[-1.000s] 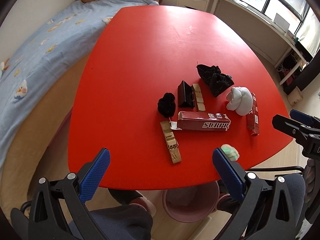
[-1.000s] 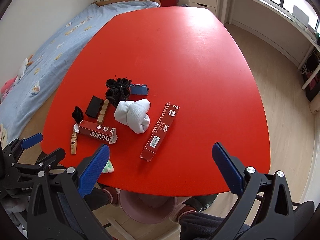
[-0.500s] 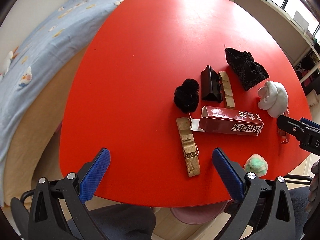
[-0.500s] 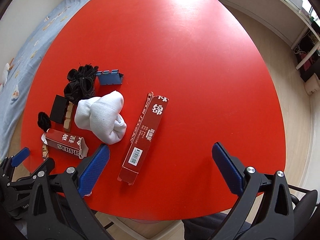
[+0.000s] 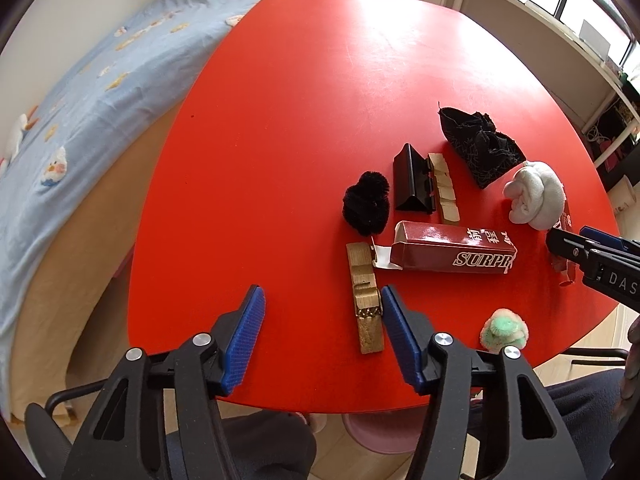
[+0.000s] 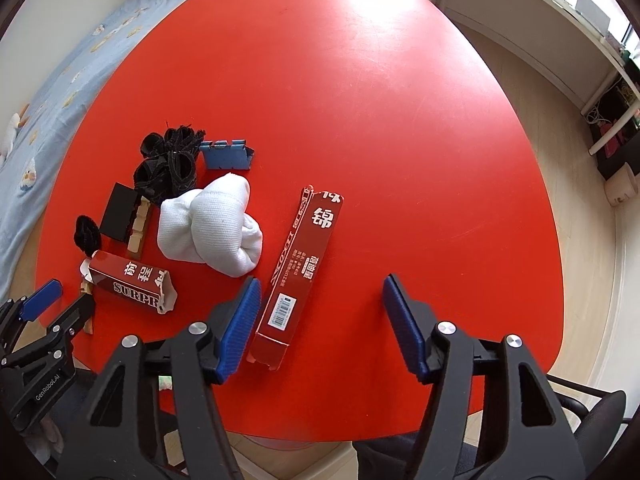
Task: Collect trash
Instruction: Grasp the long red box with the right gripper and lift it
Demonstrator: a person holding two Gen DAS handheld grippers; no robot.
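Observation:
On the red table [image 5: 304, 92] lies a flat gold strip [image 5: 365, 304]. My left gripper [image 5: 322, 304] hangs over it with the jaws closing; the strip shows between them, close to the right finger, and the pads do not press it. A long red box [image 6: 304, 264] lies under my right gripper [image 6: 322, 296], whose jaws are also closing. The box's near end sits beside the left finger, ungripped. A red SURPR carton [image 5: 452, 252] lies between the two grippers.
Near the carton lie a white sock bundle [image 6: 208, 228], black cloth [image 5: 480, 148], a black pompom [image 5: 366, 204], a black wedge box [image 5: 410, 180], a second gold strip [image 5: 442, 188] and blue card [image 6: 226, 154]. A green pompom [image 5: 504, 330] sits at the front edge. A pink bin [image 5: 380, 436] stands below it.
Both grippers' jaws have narrowed from wide open. The right gripper has sunk towards the long red box. The left gripper now frames the gold strip.

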